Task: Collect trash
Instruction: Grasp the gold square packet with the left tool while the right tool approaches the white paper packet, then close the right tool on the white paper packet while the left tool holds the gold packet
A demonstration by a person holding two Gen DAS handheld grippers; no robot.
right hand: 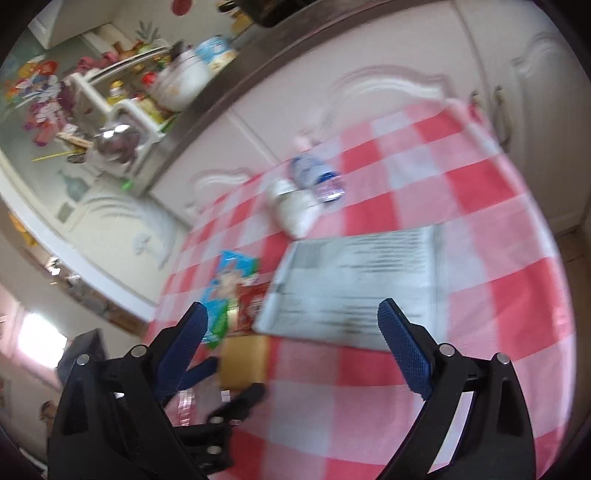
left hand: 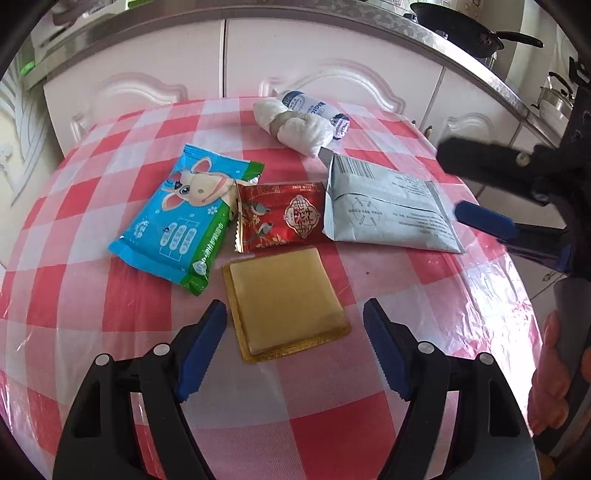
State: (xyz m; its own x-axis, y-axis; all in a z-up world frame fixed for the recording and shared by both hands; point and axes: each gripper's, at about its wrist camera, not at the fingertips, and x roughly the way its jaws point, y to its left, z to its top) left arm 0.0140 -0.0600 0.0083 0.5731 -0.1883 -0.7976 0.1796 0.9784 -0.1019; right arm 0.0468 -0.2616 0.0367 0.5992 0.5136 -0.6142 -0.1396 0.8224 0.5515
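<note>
Several pieces of trash lie on the red-and-white checked table (left hand: pixel 92 295): a gold square packet (left hand: pixel 284 299), a red sachet (left hand: pixel 282 218), a blue wet-wipes pack (left hand: pixel 181 218), a grey pouch (left hand: pixel 388 206), a white crumpled wad (left hand: pixel 291 125) and a small blue-white wrapper (left hand: pixel 314 107). My left gripper (left hand: pixel 295 343) is open, its jaws on either side of the gold packet's near end, empty. My right gripper (right hand: pixel 291 332) is open and empty above the grey pouch (right hand: pixel 354 284); it also shows in the left wrist view (left hand: pixel 480 184) at the right.
White cabinet doors (left hand: pixel 221 62) and a counter with a black pan (left hand: pixel 461 26) stand behind the table. The table's right edge (left hand: pixel 517 258) drops to the floor. The right wrist view is blurred by motion.
</note>
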